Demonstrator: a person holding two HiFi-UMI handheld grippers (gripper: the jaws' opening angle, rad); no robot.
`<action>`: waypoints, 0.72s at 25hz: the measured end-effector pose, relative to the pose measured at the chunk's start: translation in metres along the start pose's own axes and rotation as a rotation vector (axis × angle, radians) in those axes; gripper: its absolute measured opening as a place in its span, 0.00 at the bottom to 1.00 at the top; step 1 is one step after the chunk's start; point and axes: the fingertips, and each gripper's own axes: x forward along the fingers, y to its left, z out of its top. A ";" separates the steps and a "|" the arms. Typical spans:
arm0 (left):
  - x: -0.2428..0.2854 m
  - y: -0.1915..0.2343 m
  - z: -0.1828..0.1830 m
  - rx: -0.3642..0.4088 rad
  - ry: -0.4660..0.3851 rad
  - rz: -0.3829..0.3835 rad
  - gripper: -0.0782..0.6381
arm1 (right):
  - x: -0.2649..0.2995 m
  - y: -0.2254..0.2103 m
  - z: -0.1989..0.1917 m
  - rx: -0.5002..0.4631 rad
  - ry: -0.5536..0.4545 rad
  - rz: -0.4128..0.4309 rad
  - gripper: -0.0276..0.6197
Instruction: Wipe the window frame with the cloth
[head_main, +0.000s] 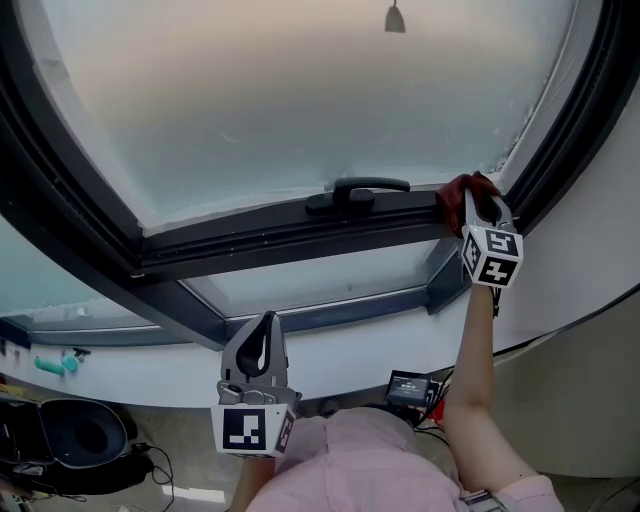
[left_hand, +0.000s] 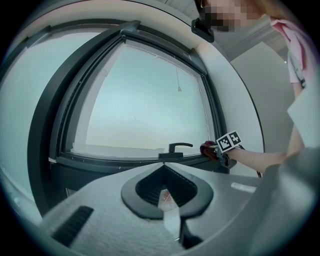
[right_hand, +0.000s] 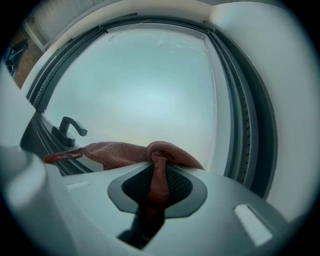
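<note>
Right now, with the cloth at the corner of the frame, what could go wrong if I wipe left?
1. The right gripper pinches only a narrow fold of the cloth. The rest lies loose, so dragging may pull it free.
2. The handle sits on the frame just left of the cloth. The loose tail or the jaws could snag on it.

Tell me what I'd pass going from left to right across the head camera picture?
small teal thing → left claw → window handle → red cloth, pinched in the right claw
</note>
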 end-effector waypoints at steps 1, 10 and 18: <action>0.001 0.000 0.000 0.000 0.001 0.000 0.10 | 0.001 -0.007 -0.002 0.003 0.004 -0.009 0.15; 0.013 0.001 -0.003 -0.002 0.013 -0.005 0.10 | 0.003 -0.058 -0.014 0.035 0.022 -0.103 0.15; 0.019 0.001 -0.003 -0.005 0.013 -0.011 0.10 | 0.002 -0.085 -0.021 0.046 0.037 -0.158 0.15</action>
